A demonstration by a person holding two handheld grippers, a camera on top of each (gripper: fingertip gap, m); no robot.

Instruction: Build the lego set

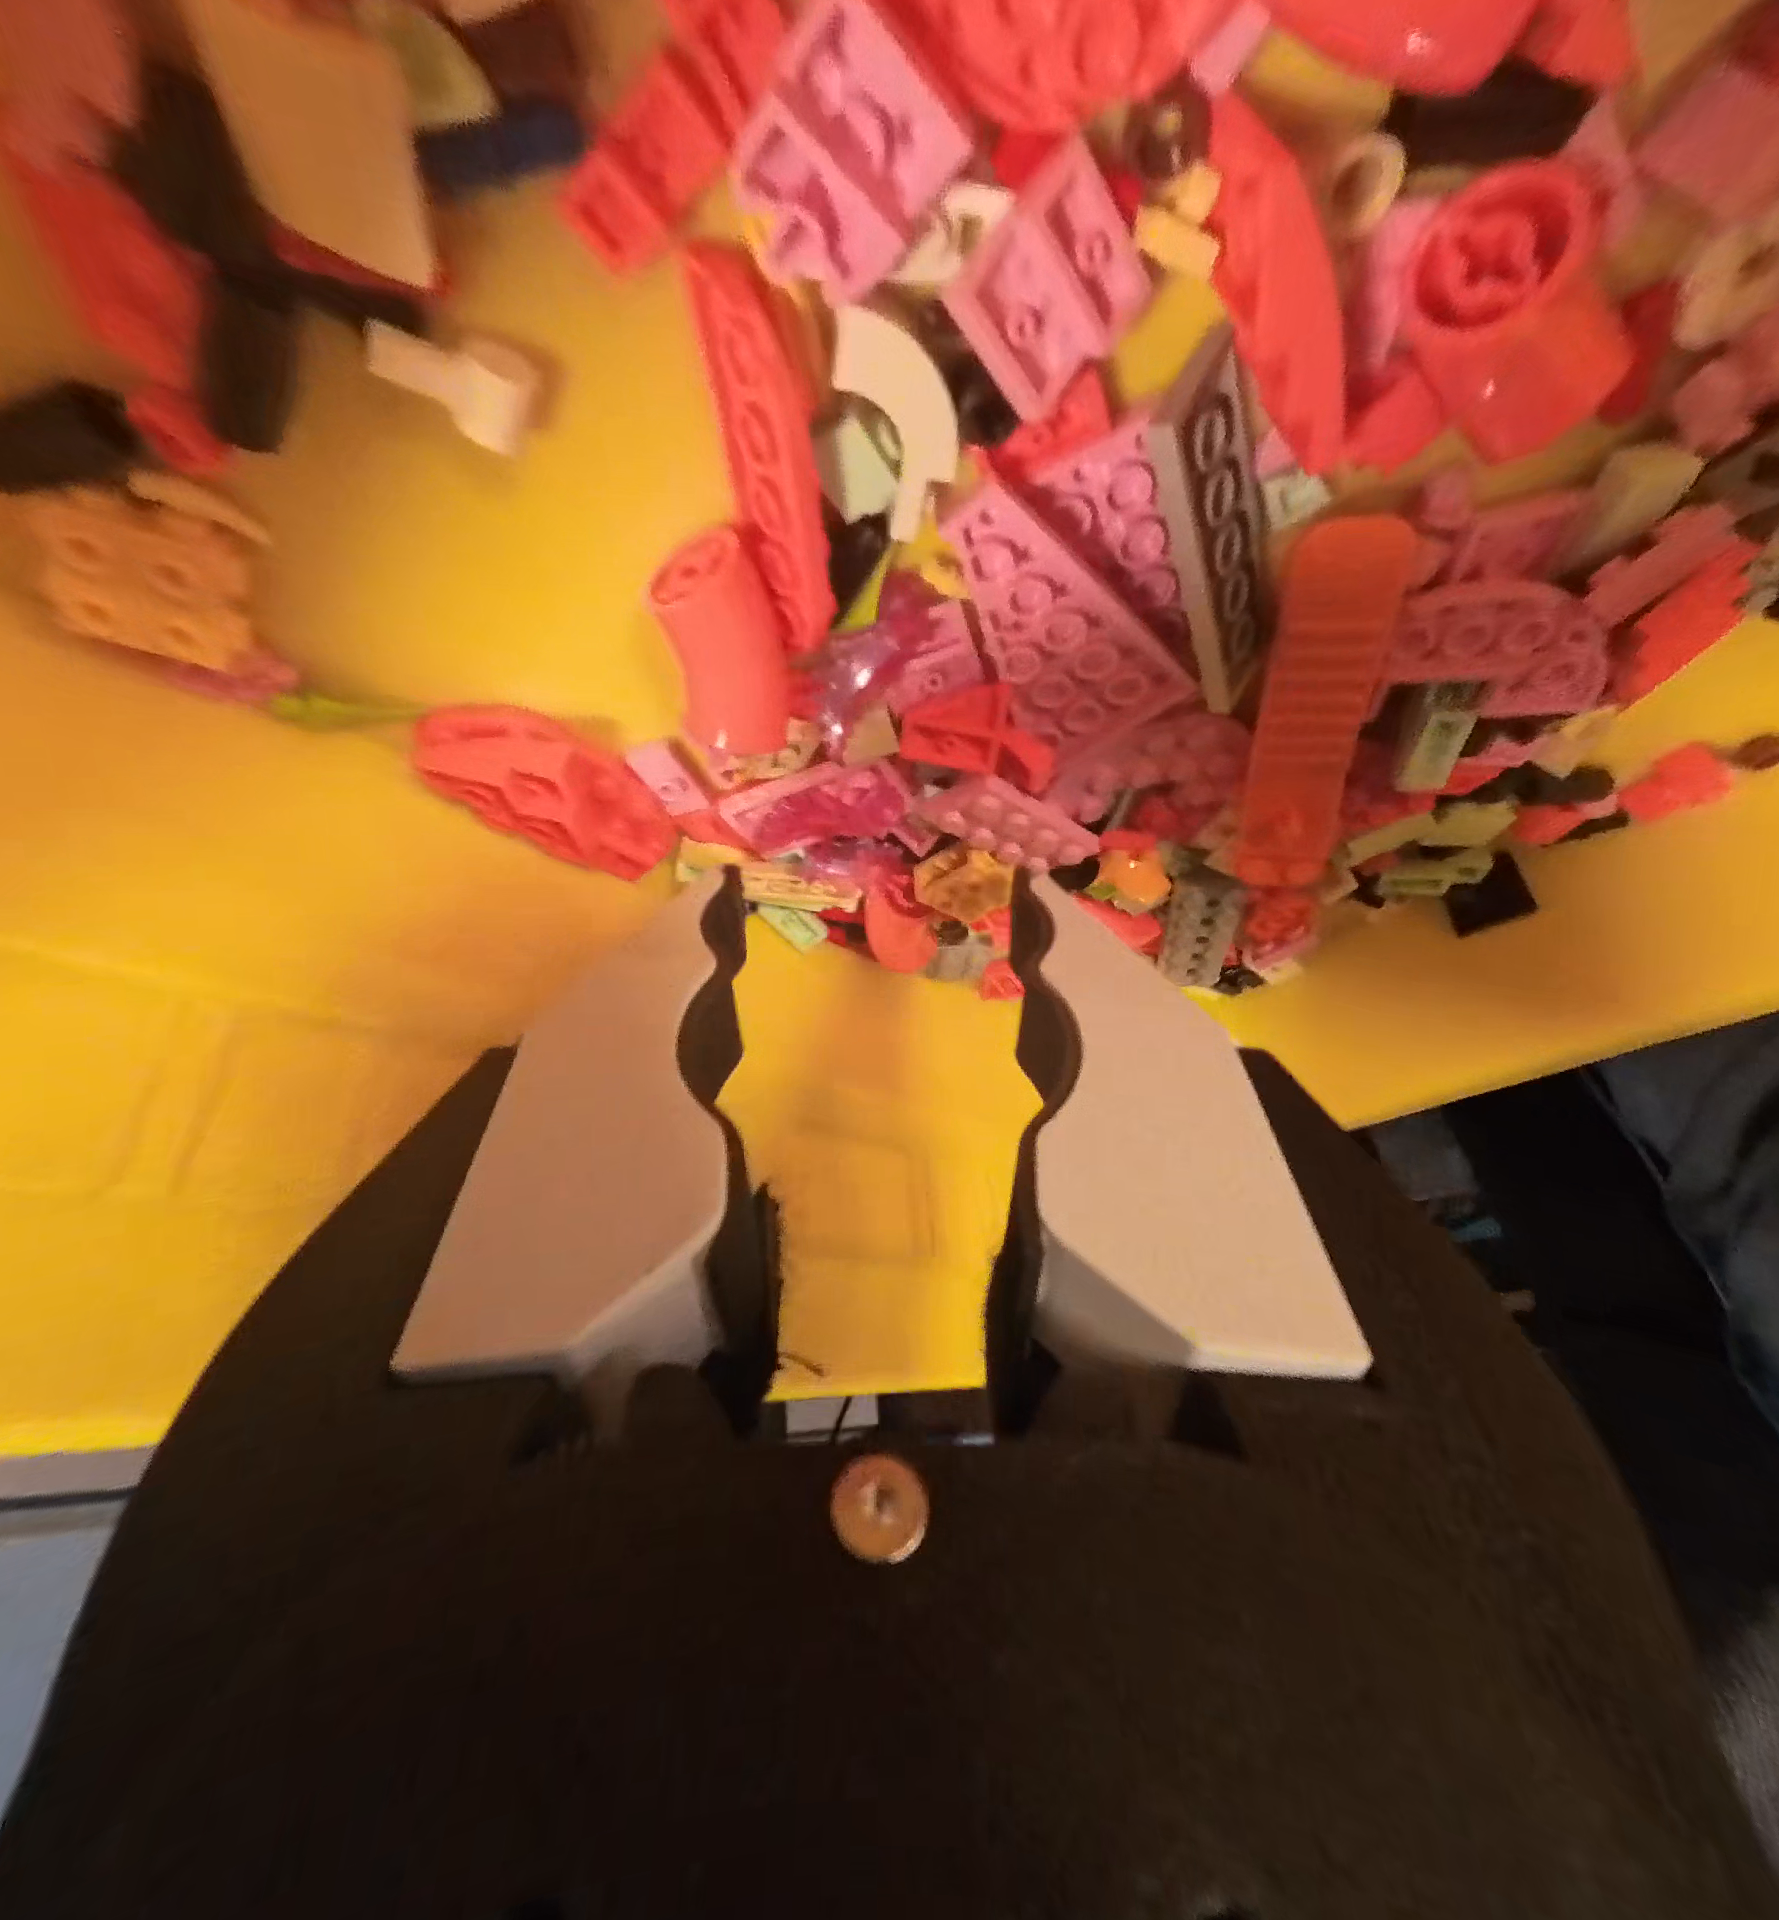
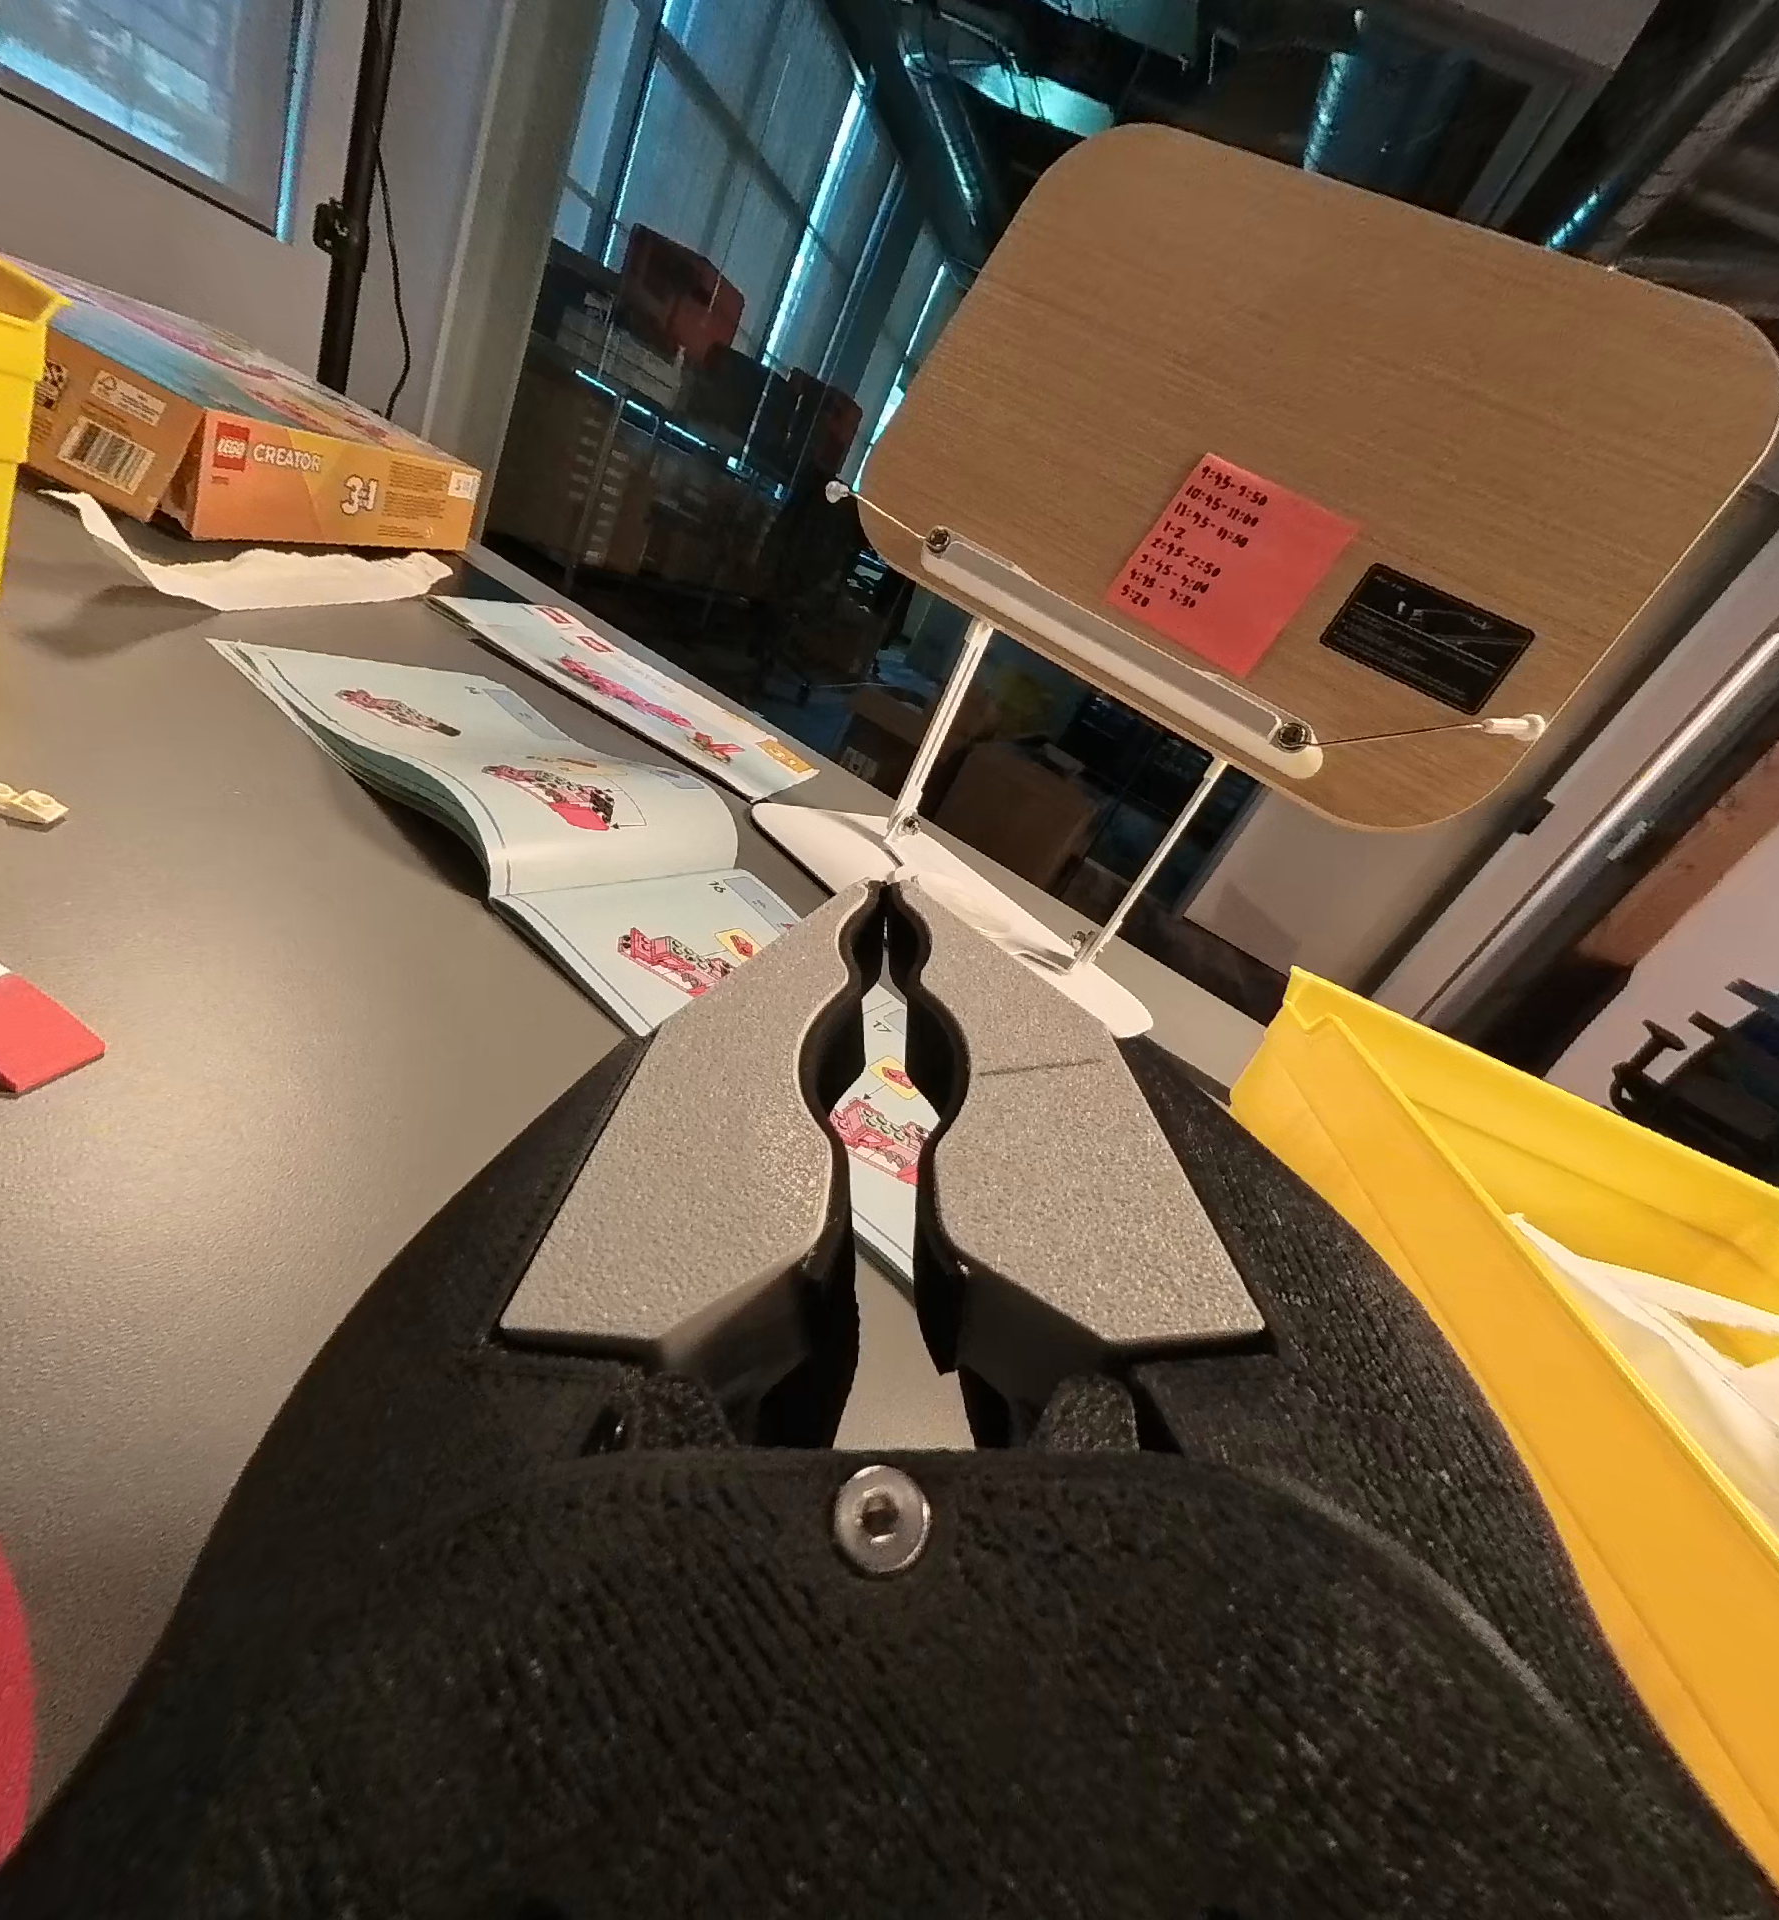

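Left gripper spread apart, empty — poised at the near edge of a pile of pink and coral bricks on yellow. Right gripper clenched on nothing, above an open instruction booklet on the grey surface.

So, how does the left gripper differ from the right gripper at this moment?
The left gripper has its fingers apart with nothing between them; the right gripper has its fingertips together. The left points at a pile of pink and red bricks on a yellow surface; the right points over an open instruction booklet on a dark table. Both have wavy inner pads and hold nothing.
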